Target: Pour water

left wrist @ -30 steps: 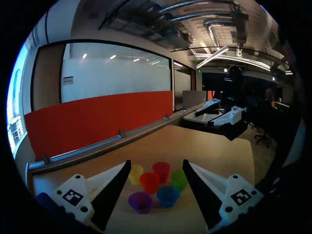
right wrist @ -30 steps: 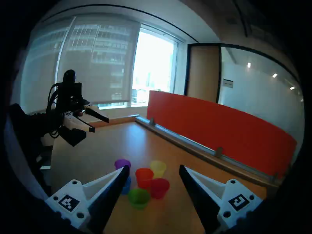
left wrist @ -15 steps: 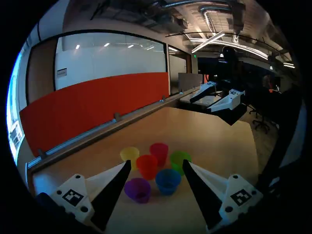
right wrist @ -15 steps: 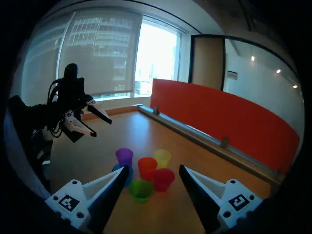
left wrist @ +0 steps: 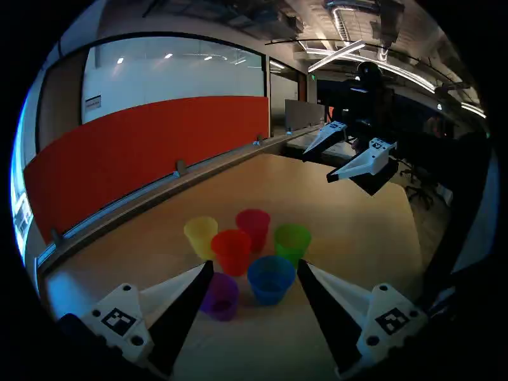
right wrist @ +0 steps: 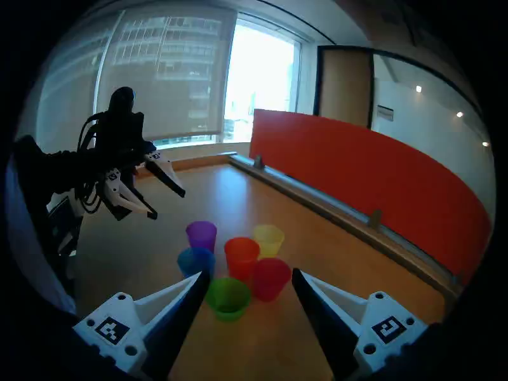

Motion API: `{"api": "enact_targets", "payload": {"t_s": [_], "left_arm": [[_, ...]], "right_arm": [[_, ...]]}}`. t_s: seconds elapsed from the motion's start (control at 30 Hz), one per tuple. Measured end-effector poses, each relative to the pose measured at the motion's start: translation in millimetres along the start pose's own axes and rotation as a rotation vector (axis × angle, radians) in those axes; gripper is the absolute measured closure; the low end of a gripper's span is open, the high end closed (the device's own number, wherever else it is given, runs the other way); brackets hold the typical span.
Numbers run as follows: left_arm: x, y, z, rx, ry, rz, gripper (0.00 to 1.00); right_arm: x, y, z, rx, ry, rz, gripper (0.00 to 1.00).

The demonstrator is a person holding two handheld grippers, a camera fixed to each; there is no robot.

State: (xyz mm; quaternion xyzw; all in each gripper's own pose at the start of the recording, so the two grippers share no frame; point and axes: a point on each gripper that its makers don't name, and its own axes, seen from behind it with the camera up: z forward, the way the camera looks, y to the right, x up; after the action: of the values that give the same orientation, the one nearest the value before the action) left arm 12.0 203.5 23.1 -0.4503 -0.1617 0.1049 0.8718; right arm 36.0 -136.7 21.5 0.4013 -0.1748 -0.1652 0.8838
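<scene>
Just ahead of the left gripper (left wrist: pixel 253 263), jaws open and empty, the blue cup (left wrist: pixel 271 279) fronts a tight cluster of cups (left wrist: pixel 232 251) on the desk (left wrist: pixel 362 216). Beyond, the right gripper (left wrist: pixel 316 167), jaws likewise open, faces them. It seems best to grip an outer cup squarely without nudging its neighbours.

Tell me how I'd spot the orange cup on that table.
Find the wooden table beside the long red partition. Six coloured cups cluster on it. The orange cup sits in the middle, the other five ringed around it.
</scene>
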Motion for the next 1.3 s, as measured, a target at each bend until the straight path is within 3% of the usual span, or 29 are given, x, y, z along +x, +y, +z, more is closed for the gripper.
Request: {"api": "enact_targets", "payload": {"t_s": [0.6, 1.3], "left_arm": [[-37.5, 13.7, 29.6, -0.067, -0.113, 0.034, 0.02], [-44.1, 24.1, 60.2, -0.125, -0.172, 0.080, 0.02]], "right_arm": [[-33.7, -5.0, 28.1, 0.037, -0.049, -0.003, 0.00], [-64.3, -17.3, 47.9, 0.091, -0.091, -0.010, 0.00]]}}
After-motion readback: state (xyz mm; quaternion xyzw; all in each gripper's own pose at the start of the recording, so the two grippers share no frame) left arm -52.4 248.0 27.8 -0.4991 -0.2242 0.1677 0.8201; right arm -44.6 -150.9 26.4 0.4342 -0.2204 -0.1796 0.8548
